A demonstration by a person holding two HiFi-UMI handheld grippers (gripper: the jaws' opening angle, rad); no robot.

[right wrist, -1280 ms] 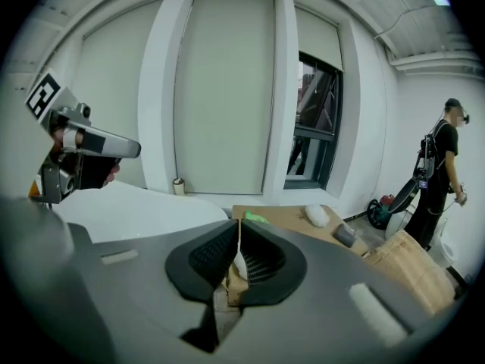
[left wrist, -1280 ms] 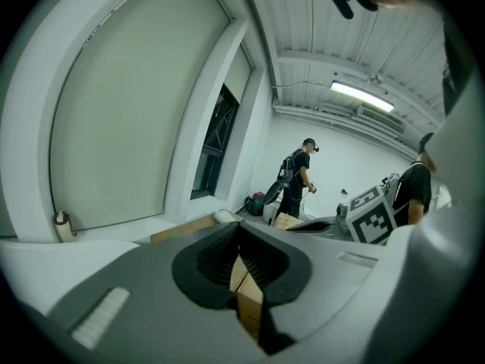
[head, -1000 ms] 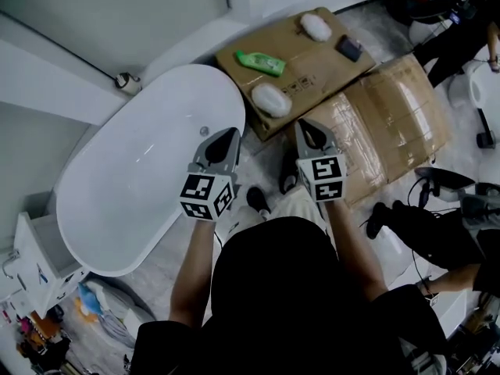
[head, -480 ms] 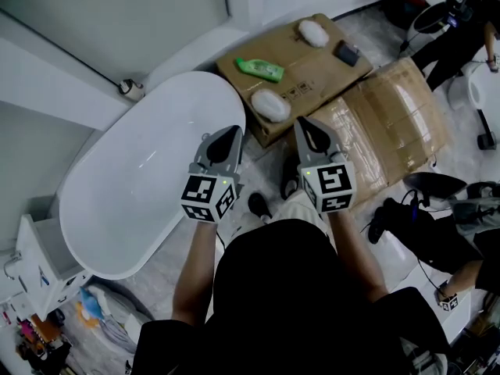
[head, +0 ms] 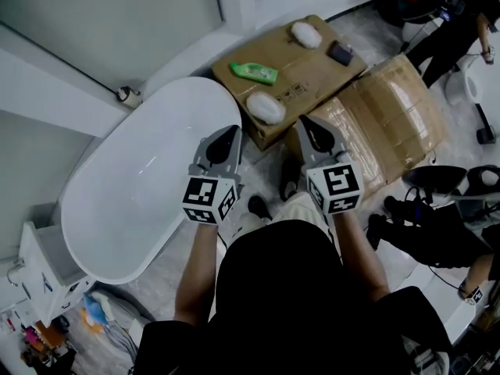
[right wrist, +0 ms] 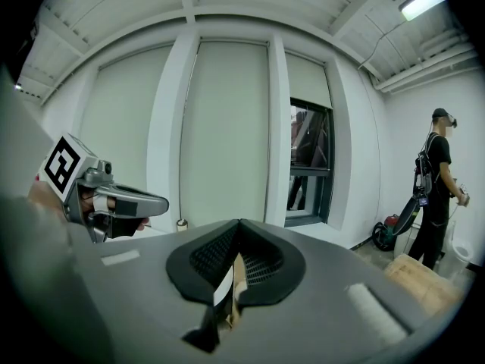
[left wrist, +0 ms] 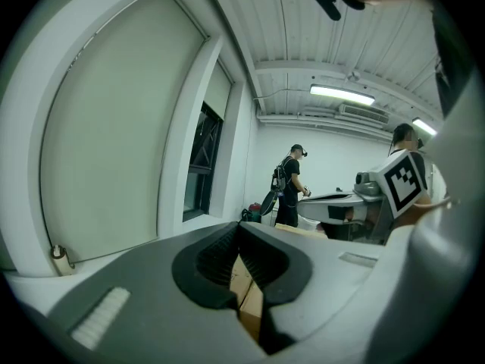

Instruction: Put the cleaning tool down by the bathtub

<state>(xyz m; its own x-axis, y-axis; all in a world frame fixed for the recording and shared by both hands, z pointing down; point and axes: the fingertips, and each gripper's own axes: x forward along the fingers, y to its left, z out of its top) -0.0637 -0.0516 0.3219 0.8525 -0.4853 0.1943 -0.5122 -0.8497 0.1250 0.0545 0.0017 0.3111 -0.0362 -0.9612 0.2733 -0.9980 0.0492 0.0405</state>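
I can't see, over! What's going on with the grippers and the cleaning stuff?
Left gripper, right gripper shut, empty. White pad, green bottle on cardboard by bathtub. Nothing blocking.

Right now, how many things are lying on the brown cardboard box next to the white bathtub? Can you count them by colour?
White fluffy oval pads: 2
Green plastic bottle: 1
Small dark flat rectangular thing: 1
Total: 4
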